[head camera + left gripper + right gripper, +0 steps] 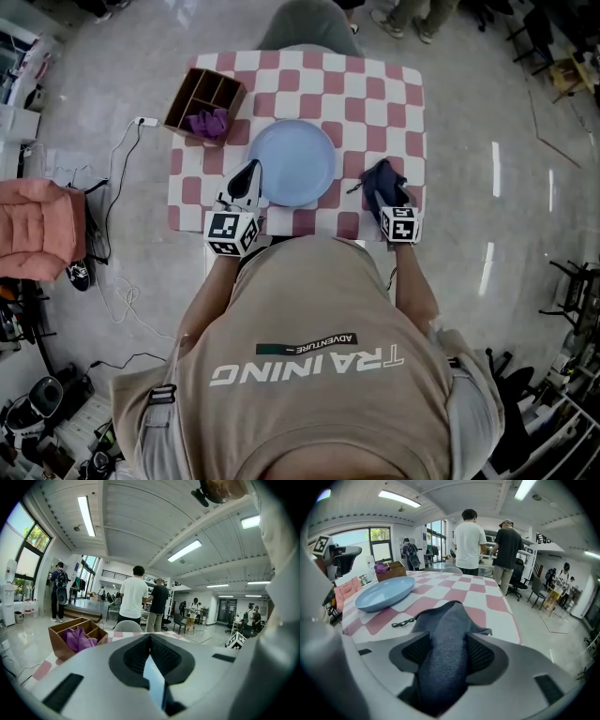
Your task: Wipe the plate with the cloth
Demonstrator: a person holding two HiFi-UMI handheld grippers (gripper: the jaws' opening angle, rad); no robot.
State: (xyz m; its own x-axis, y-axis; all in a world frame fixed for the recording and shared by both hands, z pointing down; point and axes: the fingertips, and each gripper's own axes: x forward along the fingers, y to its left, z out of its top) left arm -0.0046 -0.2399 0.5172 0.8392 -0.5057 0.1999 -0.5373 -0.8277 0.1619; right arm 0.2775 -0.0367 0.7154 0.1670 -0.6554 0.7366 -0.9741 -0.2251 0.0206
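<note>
The right gripper (446,653) has its jaws wide apart. The dark cloth (443,616) lies bunched up right between them on the table (497,606), and the pads do not squeeze it yet. I think the job now is to grab the cloth. To do it well, push the jaws down over the thick hump, not the thin edge. Then close them hard so nothing slips out. The plate (385,594) sits ahead and to the left of these jaws, near the cloth but not touching it. The left gripper (151,663) has its jaws clamped on the plate's near rim, which should stop the plate from sliding.

Some things are hard to see. The cloth hides the table under the right jaws, so I cannot tell how low they reach. Between the left jaws only a thin blue strip of plate shows. A small black loop (403,622) just left of the cloth may be its tag. Far ahead of the left jaws, a box (58,644) holds a purple thing (78,639).
</note>
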